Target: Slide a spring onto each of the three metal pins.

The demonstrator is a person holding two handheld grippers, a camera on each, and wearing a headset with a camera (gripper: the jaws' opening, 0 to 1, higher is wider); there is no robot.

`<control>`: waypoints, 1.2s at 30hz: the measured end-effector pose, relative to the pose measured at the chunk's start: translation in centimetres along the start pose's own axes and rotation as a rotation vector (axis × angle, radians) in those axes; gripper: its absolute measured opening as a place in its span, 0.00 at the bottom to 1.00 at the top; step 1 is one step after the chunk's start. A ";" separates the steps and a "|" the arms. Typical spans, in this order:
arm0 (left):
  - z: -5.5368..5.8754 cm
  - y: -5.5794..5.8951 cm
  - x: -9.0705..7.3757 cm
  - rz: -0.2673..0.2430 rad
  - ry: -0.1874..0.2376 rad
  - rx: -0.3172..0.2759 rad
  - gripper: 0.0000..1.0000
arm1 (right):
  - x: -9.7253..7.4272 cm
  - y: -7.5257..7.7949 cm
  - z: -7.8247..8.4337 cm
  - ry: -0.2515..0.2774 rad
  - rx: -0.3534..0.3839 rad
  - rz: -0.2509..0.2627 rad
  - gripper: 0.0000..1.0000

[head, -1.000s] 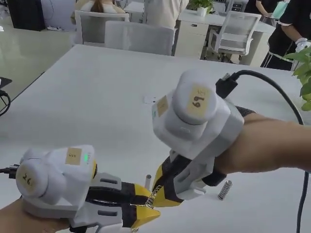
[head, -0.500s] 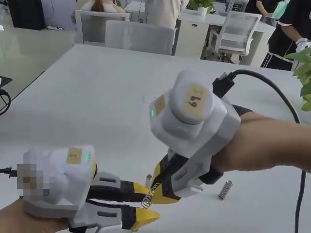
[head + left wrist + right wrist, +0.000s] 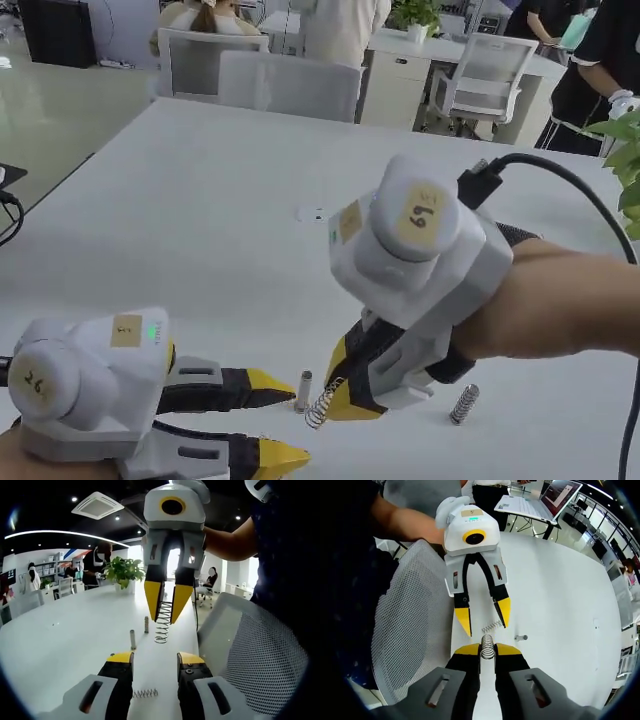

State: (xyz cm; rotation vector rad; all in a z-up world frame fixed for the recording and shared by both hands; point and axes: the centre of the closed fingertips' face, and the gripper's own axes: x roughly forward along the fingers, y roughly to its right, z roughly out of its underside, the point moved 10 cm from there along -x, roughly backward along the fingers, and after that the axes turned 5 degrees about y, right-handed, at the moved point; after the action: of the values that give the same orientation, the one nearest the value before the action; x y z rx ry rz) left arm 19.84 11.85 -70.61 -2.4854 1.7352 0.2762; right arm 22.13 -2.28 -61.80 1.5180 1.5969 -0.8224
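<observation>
My right gripper [image 3: 335,395] [image 3: 487,652] is shut on a thin wire spring [image 3: 320,402] [image 3: 487,647], held tilted just above the white table [image 3: 200,220]. A bare metal pin [image 3: 303,390] [image 3: 133,639] stands upright just left of that spring. My left gripper [image 3: 285,420] [image 3: 156,657] faces the right one, open, with nothing between its jaws. Another spring [image 3: 145,693] [image 3: 491,626] lies flat on the table between the left gripper's jaws. A further spring [image 3: 463,403] [image 3: 146,624] stands upright to the right; whether a pin is inside it I cannot tell.
A black cable [image 3: 560,170] trails from the right gripper. Grey chairs [image 3: 290,85] stand along the table's far edge, with people and desks behind. A green plant [image 3: 625,140] sits at the right edge. A mesh chair [image 3: 410,620] stands close by the table's near side.
The left gripper has drawn back to the left, away from the held spring, with its jaws wider apart. The right gripper and its spring now sit just right of the pin.
</observation>
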 end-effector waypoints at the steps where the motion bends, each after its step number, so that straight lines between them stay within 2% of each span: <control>1: 0.1 -0.1 -0.1 -0.007 0.000 -0.002 0.32 | -0.1 0.1 0.1 -0.001 0.005 0.000 0.07; 11: 1.0 -1.0 -0.9 -0.080 -0.006 -0.020 0.43 | -1.0 0.7 1.5 -0.009 0.035 0.032 0.07; 19: 1.2 -1.3 -1.2 -0.122 -0.006 -0.026 0.52 | -1.9 1.2 2.3 -0.013 0.059 0.054 0.07; 27: 1.7 -1.4 -1.6 -0.147 -0.014 -0.031 0.59 | -3.2 2.1 3.2 -0.016 0.085 0.092 0.07; 36: 2.3 -1.6 -1.7 -0.164 -0.036 -0.024 0.63 | -4.6 3.3 4.7 -0.033 0.128 0.142 0.07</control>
State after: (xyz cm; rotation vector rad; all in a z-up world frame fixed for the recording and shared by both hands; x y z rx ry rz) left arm 20.53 14.36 -72.59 -2.6036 1.5121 0.3269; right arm 25.82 -8.39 -59.93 1.6784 1.4179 -0.8788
